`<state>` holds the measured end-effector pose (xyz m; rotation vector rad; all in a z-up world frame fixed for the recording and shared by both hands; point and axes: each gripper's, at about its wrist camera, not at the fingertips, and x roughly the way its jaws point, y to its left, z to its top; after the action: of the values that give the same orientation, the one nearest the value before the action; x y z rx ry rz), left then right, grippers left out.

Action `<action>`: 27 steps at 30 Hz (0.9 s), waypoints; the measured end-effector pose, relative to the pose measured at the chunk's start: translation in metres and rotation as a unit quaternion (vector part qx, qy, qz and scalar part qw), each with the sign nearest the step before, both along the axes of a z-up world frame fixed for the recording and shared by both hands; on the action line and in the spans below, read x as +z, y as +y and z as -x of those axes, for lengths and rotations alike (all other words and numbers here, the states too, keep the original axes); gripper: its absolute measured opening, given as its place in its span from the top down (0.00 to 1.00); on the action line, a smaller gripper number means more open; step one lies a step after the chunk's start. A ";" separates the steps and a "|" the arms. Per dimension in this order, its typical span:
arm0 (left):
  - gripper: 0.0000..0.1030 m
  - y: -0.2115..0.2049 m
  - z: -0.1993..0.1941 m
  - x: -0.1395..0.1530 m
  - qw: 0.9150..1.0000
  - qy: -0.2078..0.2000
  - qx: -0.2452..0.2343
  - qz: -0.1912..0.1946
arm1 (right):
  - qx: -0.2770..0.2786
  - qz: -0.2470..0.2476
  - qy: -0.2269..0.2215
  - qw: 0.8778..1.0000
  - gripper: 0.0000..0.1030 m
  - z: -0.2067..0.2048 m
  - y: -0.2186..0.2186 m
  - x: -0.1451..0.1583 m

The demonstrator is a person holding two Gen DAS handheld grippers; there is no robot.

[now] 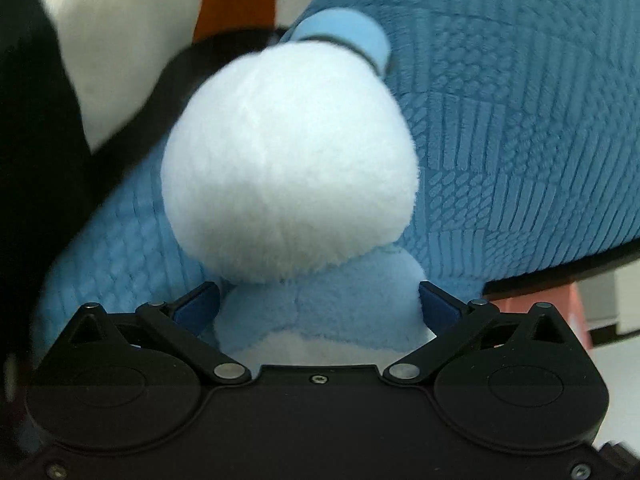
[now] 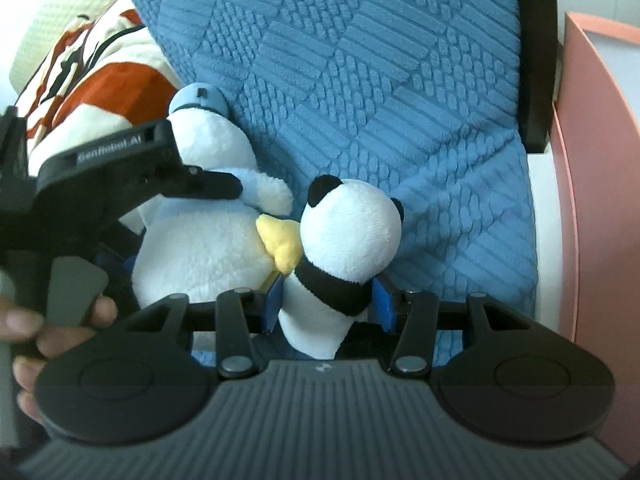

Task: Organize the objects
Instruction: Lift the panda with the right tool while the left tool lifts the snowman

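Observation:
My left gripper [image 1: 319,304] is shut on a white duck plush [image 1: 288,160] with a light blue cap and blue collar; its head fills the left wrist view. In the right wrist view the same duck plush [image 2: 200,248] sits against a blue textured cushion [image 2: 380,80], with the left gripper [image 2: 216,186] clamped around its neck. My right gripper [image 2: 326,300] is shut on a small panda plush [image 2: 344,232], held by its body next to the duck, touching the duck's yellow beak [image 2: 280,244].
A big black, white and orange plush [image 2: 100,72] lies left of the duck. A dark chair frame [image 2: 538,60] edges the cushion. A pink box [image 2: 600,200] stands at the right. A hand [image 2: 52,320] holds the left gripper's handle.

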<state>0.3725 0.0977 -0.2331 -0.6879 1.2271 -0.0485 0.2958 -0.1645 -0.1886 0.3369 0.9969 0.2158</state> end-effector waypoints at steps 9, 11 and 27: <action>0.00 -0.010 -0.018 -0.012 1.000 0.003 -0.010 0.013 | -0.025 0.016 0.011 1.000 0.51 -0.007 -0.008 -0.007; 0.00 -0.013 -0.020 -0.013 1.000 0.000 -0.011 0.011 | -0.029 0.016 0.012 0.999 0.51 -0.007 -0.010 -0.008; 0.15 -0.025 0.019 0.025 0.994 -0.071 -0.077 -0.040 | -0.039 0.028 0.004 0.999 0.52 0.014 -0.015 0.005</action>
<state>0.3535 0.0729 -0.2078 -0.5113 1.1364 -0.1721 0.2816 -0.1793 -0.1833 0.3240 0.9941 0.1157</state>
